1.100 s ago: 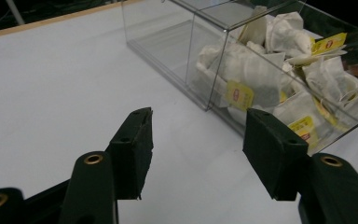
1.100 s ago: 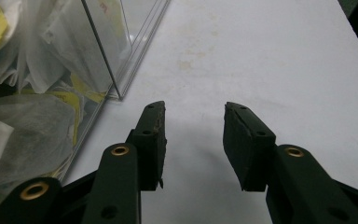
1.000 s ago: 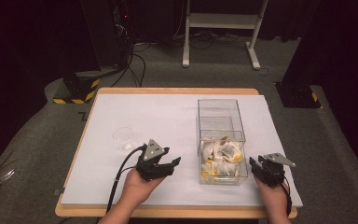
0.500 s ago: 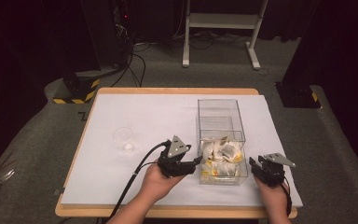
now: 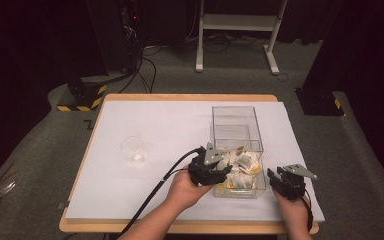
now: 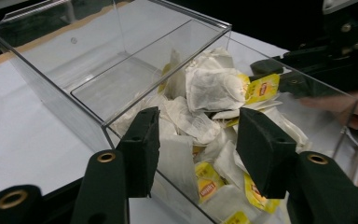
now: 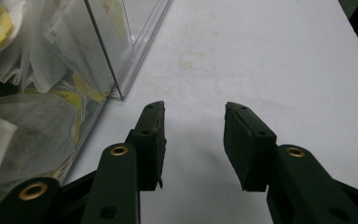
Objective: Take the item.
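From the high view, a clear box (image 5: 237, 150) stands on the right half of the white surface (image 5: 170, 130), its long side running from the near edge toward the far edge. Its near compartment is heaped with tea bags (image 5: 240, 167); the far compartment looks bare. The left gripper (image 5: 217, 172) is at the box's near left corner, touching or just over the wall there, with its cable trailing back toward the near edge. The right gripper (image 5: 280, 182) rests just beside the box's near right side, close to the surface's near right corner. A small clear cup (image 5: 133, 148) stands well apart, on the left half of the surface.

In the left gripper view, the left gripper (image 6: 198, 140) looks over the corner of the box (image 6: 88, 60) into the heap of tea bags (image 6: 212, 86), many with yellow tags. Its jaws have just been closing but stand apart, with the box's corner and the bags beyond them showing in the gap; the pads press on nothing. The other gripper and a hand show past the far wall.

In the right gripper view, the right gripper (image 7: 193, 140) points along the bare surface (image 7: 261, 56) with its jaws apart and nothing between them. The box wall (image 7: 107, 51) stands just to their left, tea bags (image 7: 32, 121) pressed behind it.
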Demonstrator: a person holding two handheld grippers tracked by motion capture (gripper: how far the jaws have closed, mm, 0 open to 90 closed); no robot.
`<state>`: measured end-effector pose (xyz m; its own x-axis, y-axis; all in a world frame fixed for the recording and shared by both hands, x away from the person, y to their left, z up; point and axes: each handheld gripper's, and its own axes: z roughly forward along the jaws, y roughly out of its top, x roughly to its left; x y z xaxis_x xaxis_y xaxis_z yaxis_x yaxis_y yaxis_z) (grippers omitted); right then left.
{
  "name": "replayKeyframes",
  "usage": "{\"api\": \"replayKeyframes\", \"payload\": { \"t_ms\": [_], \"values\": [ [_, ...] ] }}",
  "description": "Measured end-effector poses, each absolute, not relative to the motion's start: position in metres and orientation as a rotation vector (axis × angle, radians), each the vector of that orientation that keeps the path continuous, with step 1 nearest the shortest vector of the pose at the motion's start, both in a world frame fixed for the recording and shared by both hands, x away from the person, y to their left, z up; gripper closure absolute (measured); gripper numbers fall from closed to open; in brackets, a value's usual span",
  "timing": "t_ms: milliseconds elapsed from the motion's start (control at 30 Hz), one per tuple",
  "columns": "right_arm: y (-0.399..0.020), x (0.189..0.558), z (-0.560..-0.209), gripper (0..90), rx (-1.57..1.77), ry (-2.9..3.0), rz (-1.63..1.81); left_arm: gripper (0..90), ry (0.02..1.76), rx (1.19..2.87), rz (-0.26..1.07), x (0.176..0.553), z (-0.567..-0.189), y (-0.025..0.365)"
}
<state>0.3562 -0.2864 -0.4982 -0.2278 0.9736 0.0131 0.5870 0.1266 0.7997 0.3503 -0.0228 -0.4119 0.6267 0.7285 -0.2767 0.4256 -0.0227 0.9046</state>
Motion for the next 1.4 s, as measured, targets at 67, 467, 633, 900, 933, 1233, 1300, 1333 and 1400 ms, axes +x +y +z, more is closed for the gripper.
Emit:
{"api": "replayKeyframes", "payload": {
  "t_ms": [67, 467, 633, 900, 933, 1233, 1300, 1333, 1400],
  "values": [
    [-0.286, 0.356, -0.498, 58.6, 1.502, 1.881, 0.953, 52.9, 1.031, 1.544, 0.293, 0.353, -0.414, -0.036],
    [-0.287, 0.356, -0.498, 58.6, 1.504, 1.88, 0.955, 66.4, 1.168, 1.396, 0.305, 0.359, -0.427, -0.059],
    [-0.287, 0.356, -0.498, 58.6, 1.506, 1.879, 0.953, 68.6, 1.198, 1.351, 0.293, 0.358, -0.429, -0.064],
    [-0.286, 0.355, -0.498, 58.4, 1.503, 1.873, 0.958, 74.6, 1.21, 1.344, 0.3, 0.358, -0.434, -0.067],
    [-0.286, 0.355, -0.498, 58.4, 1.501, 1.872, 0.958, 75.3, 1.214, 1.34, 0.298, 0.358, -0.435, -0.068],
    [-0.287, 0.355, -0.498, 58.4, 1.495, 1.87, 0.956, 86.2, 1.23, 1.359, 0.284, 0.359, -0.437, -0.068],
    [-0.287, 0.355, -0.498, 58.4, 1.495, 1.87, 0.955, 88.4, 1.238, 1.351, 0.274, 0.36, -0.438, -0.068],
    [-0.287, 0.355, -0.498, 58.4, 1.495, 1.87, 0.955, 89.1, 1.24, 1.344, 0.271, 0.36, -0.438, -0.068],
    [-0.287, 0.355, -0.498, 58.4, 1.494, 1.869, 0.958, 89.7, 1.254, 1.308, 0.26, 0.36, -0.437, -0.07]
  ]
}}
